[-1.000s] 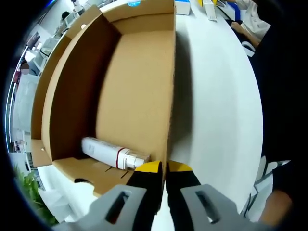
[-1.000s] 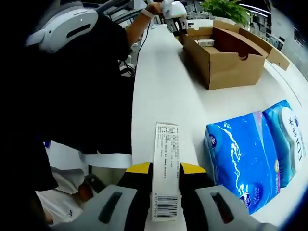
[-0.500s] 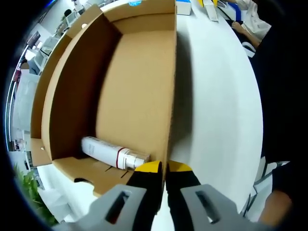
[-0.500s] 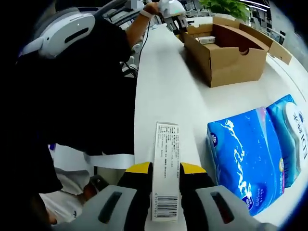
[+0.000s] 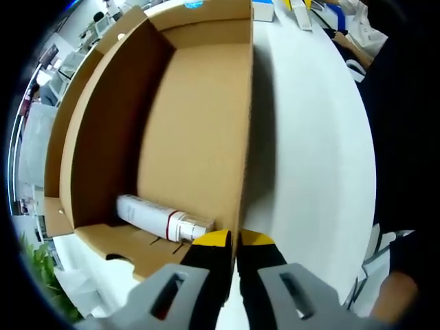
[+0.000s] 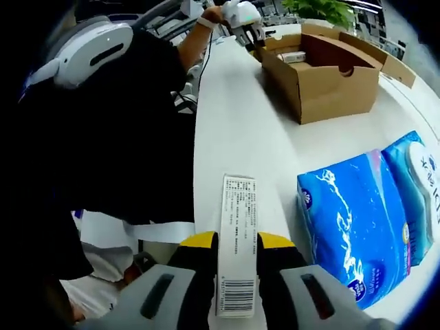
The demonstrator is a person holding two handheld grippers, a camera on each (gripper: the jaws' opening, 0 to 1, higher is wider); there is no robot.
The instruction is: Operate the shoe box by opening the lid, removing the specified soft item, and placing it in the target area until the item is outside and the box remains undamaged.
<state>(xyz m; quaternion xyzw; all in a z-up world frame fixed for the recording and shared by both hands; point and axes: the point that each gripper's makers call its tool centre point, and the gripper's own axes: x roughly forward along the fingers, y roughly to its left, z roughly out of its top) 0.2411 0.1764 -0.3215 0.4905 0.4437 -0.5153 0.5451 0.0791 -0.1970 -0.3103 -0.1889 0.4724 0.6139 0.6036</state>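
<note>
Shoe box point(image 5: 192, 130) wall is pinched by the left gripper point(image 5: 234, 240) fingers; right gripper point(image 6: 236, 242) fingers clamp a white labelled box point(image 6: 237, 240).

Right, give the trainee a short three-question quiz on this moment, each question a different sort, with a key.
1. True or false: the left gripper is shut on the side wall of the open brown cardboard shoe box.
2. Multiple choice: what lies inside the box at its near end? A) a white tube with a red band B) a shoe C) a blue pack
3. Fill in: the right gripper is shut on a white printed ____, with the blue plastic tissue pack beside it on the white table.

Key: 1 true; 2 A; 3 label
</note>
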